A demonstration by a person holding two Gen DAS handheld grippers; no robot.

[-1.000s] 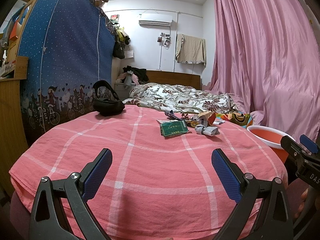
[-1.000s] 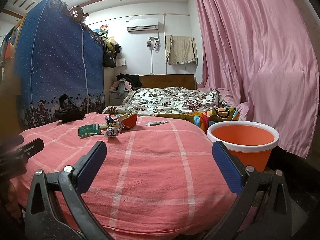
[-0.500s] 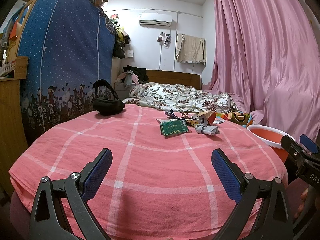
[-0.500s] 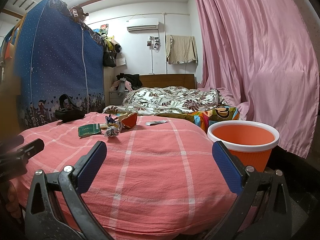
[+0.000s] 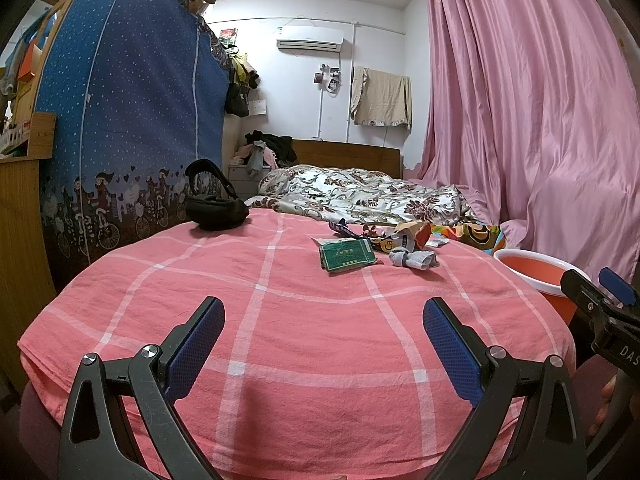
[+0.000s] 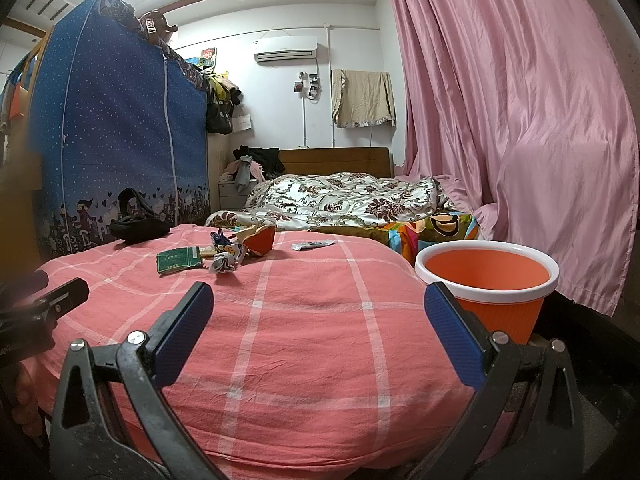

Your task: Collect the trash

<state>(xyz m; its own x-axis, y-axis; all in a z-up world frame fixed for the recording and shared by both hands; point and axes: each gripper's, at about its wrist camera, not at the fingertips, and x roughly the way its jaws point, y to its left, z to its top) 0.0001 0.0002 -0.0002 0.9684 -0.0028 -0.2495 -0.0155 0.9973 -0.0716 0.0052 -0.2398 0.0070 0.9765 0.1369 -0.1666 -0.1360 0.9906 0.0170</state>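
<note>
A cluster of trash lies on the pink checked bed: a green flat packet (image 5: pixel 346 255) (image 6: pixel 178 260), a crumpled grey-white wrapper (image 5: pixel 412 258) (image 6: pixel 225 263), an orange torn carton (image 6: pixel 260 240) (image 5: pixel 416 234), a blue wrapper (image 6: pixel 220 238) and a flat silver wrapper (image 6: pixel 312 245). An orange bin with a white rim (image 6: pixel 486 280) (image 5: pixel 536 272) stands right of the bed. My left gripper (image 5: pixel 323 316) is open and empty, well short of the trash. My right gripper (image 6: pixel 319 300) is open and empty, near the bed's front edge, left of the bin.
A black bag (image 5: pixel 214 206) (image 6: pixel 138 226) lies at the bed's far left. A blue fabric wardrobe (image 5: pixel 132 120) stands on the left, a pink curtain (image 6: pixel 512 120) on the right. A floral quilt (image 6: pixel 340 200) covers the far half of the bed.
</note>
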